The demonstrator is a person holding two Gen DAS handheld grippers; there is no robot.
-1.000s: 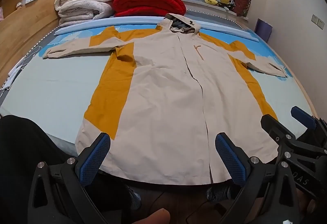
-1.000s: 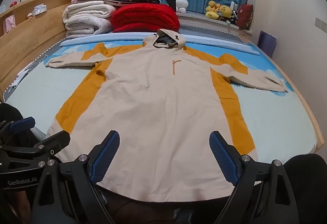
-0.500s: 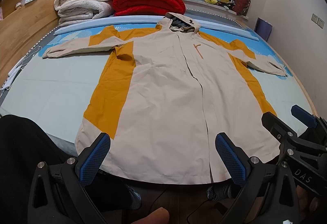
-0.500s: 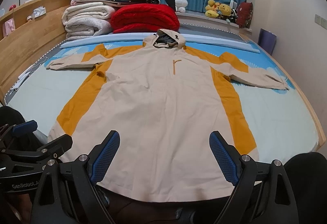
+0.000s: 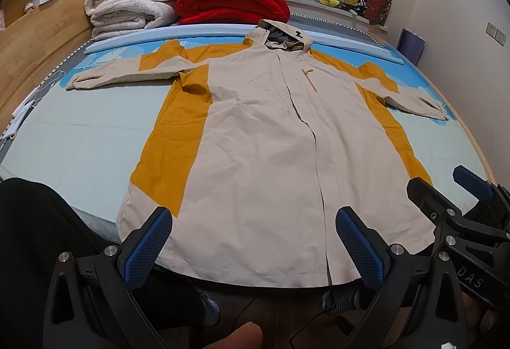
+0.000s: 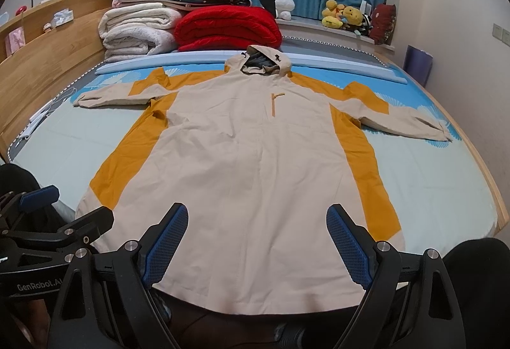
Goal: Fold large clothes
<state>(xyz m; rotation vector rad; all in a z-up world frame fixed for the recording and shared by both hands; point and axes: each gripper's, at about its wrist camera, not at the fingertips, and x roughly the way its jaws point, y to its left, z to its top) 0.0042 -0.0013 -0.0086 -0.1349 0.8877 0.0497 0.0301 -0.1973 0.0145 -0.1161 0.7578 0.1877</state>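
A long beige hooded coat [image 5: 261, 138] [image 6: 255, 157] with mustard side panels lies flat, front up, on the bed, sleeves spread out left and right and hood toward the headboard. Its hem hangs at the near edge of the mattress. My left gripper [image 5: 255, 243] hovers open just above and before the hem, left of centre. The right gripper [image 6: 256, 240] is open too, over the hem's middle, and appears at the right edge of the left wrist view [image 5: 462, 212]. Neither holds any cloth.
Folded white blankets [image 6: 137, 30] and a red quilt [image 6: 226, 27] are stacked at the head of the bed. Plush toys [image 6: 342, 14] sit on the window ledge. A wooden rail [image 6: 41, 62] runs along the left side. A person's dark-clothed legs [image 5: 38, 237] stand at the bed's foot.
Both views have shifted very slightly; the grippers stay open near the hem and the coat has not moved.
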